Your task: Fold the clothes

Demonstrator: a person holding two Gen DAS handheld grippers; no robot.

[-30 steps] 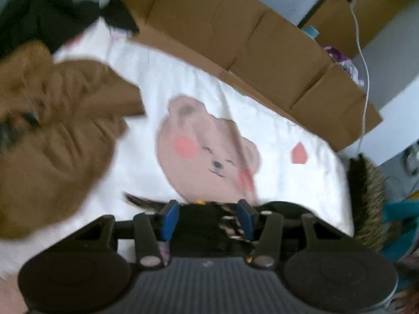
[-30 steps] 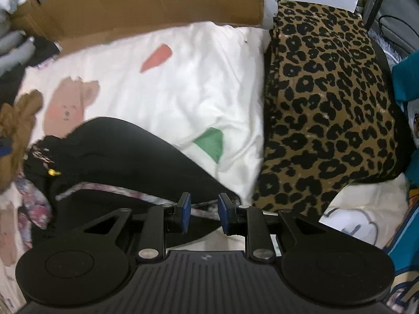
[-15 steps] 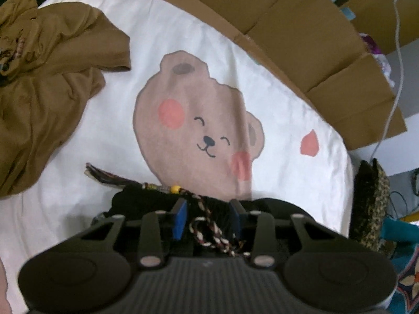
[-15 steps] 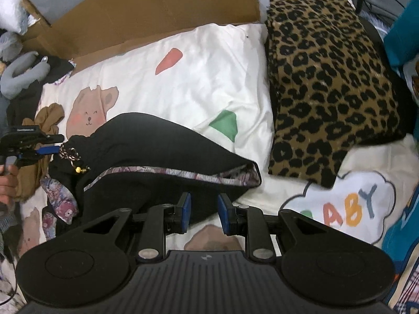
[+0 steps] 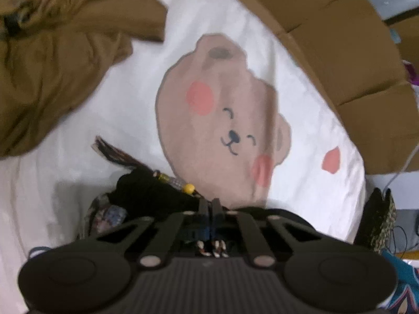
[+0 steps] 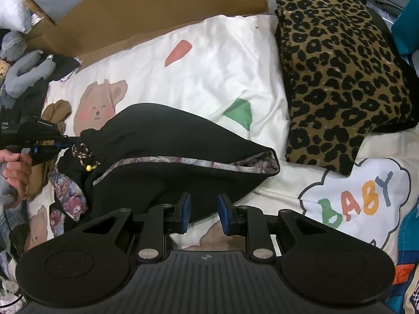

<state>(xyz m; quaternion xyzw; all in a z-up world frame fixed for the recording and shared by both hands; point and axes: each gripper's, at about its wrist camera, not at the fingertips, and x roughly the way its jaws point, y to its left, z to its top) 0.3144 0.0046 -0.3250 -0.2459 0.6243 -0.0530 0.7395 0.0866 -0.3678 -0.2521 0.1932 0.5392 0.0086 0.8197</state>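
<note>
The one clear piece of writing is "BABY" (image 6: 353, 201), in coloured capitals inside a cloud outline printed on the white bedsheet (image 6: 209, 60), at four o'clock in the right wrist view. At nine o'clock there, small white lettering runs along the body of the left gripper (image 6: 64, 144), too small to read with certainty.

In the left wrist view the left gripper (image 5: 209, 209) has its jaws pressed nearly together, pinching the gathered edge of the black garment (image 5: 149, 193) where a braided cord (image 5: 212, 251) passes between the fingers. A yellow bead (image 5: 189, 188) and a dark tassel (image 5: 115, 154) trail off towards ten o'clock. The right wrist view shows the same pinch at the garment's left end, with a hand (image 6: 15, 172) around the handle.

The right gripper (image 6: 201, 216) stands with a moderate gap between its blue pads, holding nothing; its left fingertip overlaps the lower edge of the black garment (image 6: 170, 141), though contact is unclear.

The garment lies in the middle of the sheet, its patterned trim (image 6: 183, 161) crossing it. A leopard-print cloth (image 6: 340, 68) lies folded at two o'clock, a brown garment (image 5: 52, 60) bunched at ten o'clock in the left view, cardboard (image 6: 157, 10) along the top.
</note>
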